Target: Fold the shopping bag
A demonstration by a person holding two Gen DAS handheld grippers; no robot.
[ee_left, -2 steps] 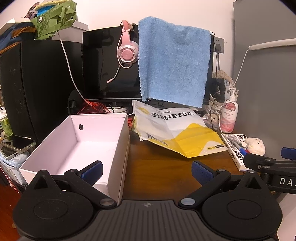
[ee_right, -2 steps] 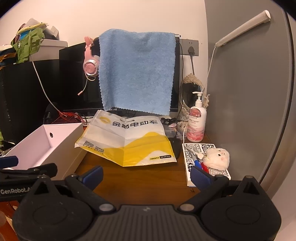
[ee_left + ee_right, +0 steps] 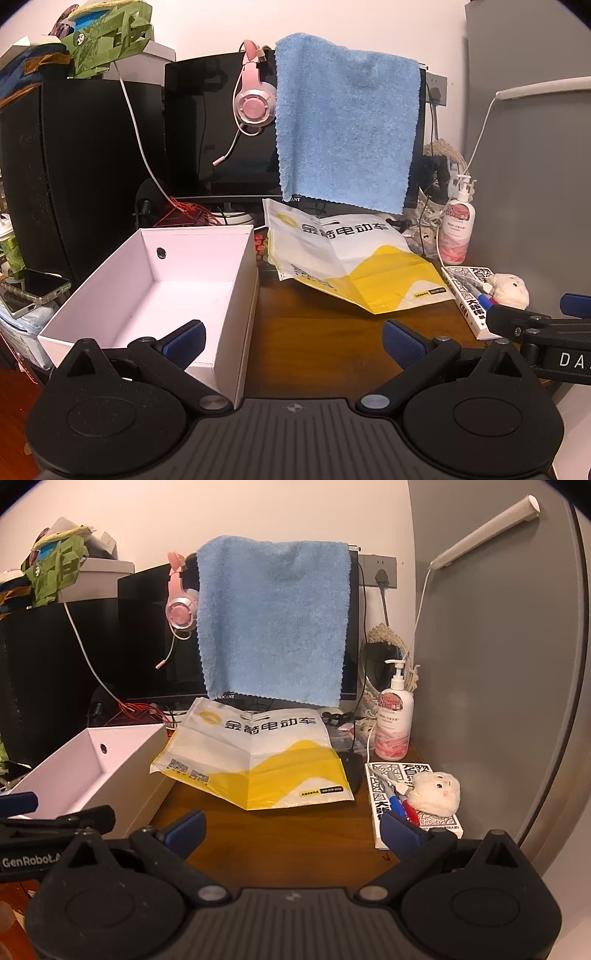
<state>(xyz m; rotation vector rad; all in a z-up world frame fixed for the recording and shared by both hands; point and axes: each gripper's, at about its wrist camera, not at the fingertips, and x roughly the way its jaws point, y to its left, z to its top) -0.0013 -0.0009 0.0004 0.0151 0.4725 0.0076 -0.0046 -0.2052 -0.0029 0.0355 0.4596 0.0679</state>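
We are at the very start of the fold, by our reading: the white and yellow plastic shopping bag with printed lettering (image 3: 255, 757) lies untouched on the dark wooden worktop (image 3: 288, 834). The bag sits just right of the open white cardboard box (image 3: 155, 280), which we take as our landmark, and in front of the blue towel (image 3: 273, 620) draped over the black monitor behind the box. The bag's rear edge looks propped up on clutter, so it slopes down toward us.

Our left tool (image 3: 293, 338) hovers near the box's front right corner with its jaws spread wide and nothing between them. Our right tool (image 3: 293, 827) hangs further right of the box, equally wide apart and empty.

The bag's long axis runs roughly side to side, away from the box, lettering readable from our side and the yellow band nearest us. It already shows creases.

Next, we judge, both tools must travel forward to the bag's near edge, one at each corner, and pinch the thin film without dragging it.
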